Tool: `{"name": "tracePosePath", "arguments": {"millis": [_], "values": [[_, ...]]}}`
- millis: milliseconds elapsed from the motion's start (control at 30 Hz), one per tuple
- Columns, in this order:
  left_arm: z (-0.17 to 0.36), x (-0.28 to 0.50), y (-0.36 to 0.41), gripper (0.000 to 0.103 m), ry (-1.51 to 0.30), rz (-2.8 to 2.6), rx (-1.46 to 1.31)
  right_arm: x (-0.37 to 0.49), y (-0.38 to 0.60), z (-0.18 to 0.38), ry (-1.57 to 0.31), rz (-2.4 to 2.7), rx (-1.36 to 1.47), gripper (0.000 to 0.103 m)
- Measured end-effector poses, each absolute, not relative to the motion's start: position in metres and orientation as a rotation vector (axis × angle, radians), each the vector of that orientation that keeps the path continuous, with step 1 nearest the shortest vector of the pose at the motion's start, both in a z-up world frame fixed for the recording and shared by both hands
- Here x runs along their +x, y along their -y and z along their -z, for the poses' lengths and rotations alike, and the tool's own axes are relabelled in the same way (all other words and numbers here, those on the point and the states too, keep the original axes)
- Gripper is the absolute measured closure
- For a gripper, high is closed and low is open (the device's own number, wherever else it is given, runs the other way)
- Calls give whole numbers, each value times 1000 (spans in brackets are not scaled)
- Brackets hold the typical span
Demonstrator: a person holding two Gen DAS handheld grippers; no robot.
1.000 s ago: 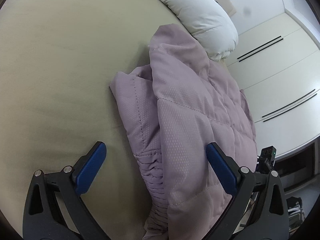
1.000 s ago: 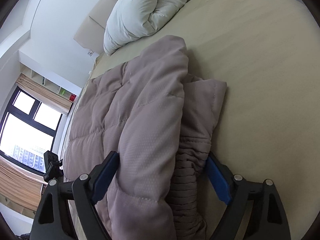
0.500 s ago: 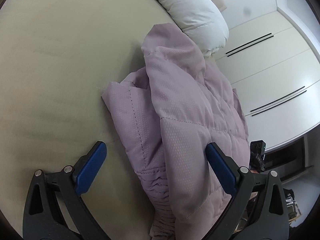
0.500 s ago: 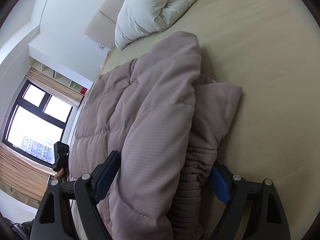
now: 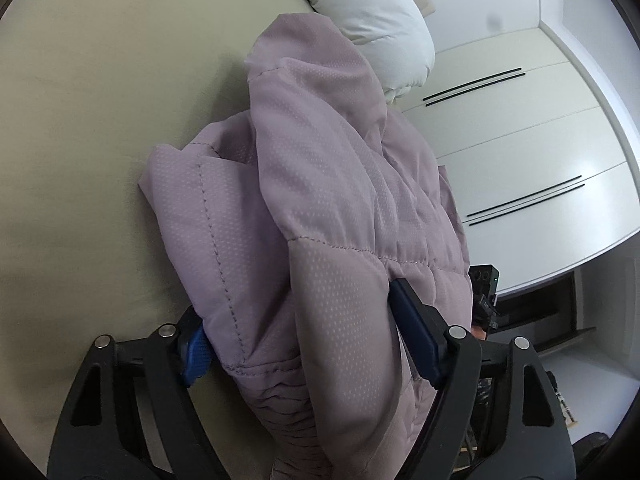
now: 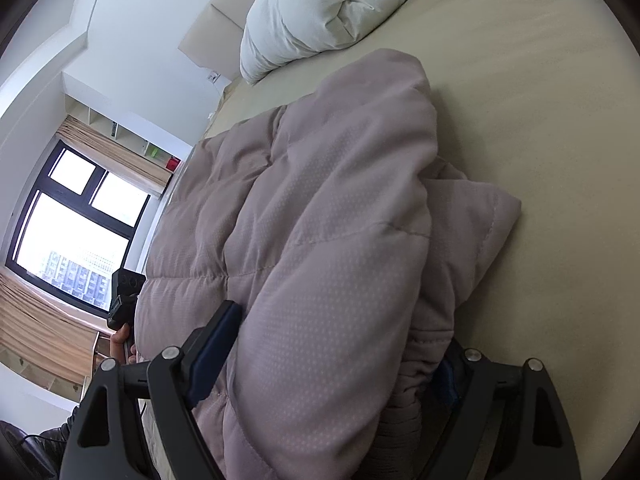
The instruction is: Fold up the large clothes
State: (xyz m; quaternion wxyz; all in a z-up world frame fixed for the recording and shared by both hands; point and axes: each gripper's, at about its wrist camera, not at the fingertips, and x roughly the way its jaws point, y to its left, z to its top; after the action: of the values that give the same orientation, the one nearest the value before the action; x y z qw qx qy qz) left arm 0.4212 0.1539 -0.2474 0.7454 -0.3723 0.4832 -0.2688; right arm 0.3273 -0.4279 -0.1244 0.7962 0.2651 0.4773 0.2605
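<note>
A mauve quilted jacket (image 5: 320, 200) lies bunched on the beige bed (image 5: 100, 120), one padded fold over a sleeve with a ribbed cuff. My left gripper (image 5: 300, 320) straddles the near end of this bundle. Its jaws are closing, and both blue pads (image 5: 412, 336) press into the fabric. In the right wrist view the jacket (image 6: 320, 240) fills my right gripper (image 6: 340, 340) from pad to pad. The left pad (image 6: 216, 340) rests against the puffy fold and the right pad is mostly hidden behind the cuff.
A white duvet (image 6: 320, 8) is heaped at the head of the bed (image 6: 540, 120). White wardrobe doors (image 5: 520, 140) stand beyond the bed on one side, a window (image 6: 72, 220) with blinds on the other. A person's hand (image 6: 120, 340) shows by the bed edge.
The left jaws have narrowed from wide apart onto the jacket bundle, and that gripper has come closer to it. The right gripper has barely moved and still straddles the jacket.
</note>
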Motion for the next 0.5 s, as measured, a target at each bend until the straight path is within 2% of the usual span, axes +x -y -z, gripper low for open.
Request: {"name": "tracePosePath", "arguments": {"millis": [33,100,133,200,300,500], "values": [[247,420,-152,26,-1057,589,-807,329,427,125,-1025,-562,574,17],[249,420,-146,40,-1057,594,-810,331,424,125,-1025,-561,566,19],[250,420,-145,42,-1053,593,-817,331,422,124,-1025,-557,554,20],[250,417,-145,51,-1041,604,-836,329,420,120,-1023,-556,533,29],[244,411,-143,59,-1024,606,-833,323,414,111,-1016,-537,480,39],[223,391,-143,66,-983,604,-828,301,401,84,-961,-493,402,56]]}}
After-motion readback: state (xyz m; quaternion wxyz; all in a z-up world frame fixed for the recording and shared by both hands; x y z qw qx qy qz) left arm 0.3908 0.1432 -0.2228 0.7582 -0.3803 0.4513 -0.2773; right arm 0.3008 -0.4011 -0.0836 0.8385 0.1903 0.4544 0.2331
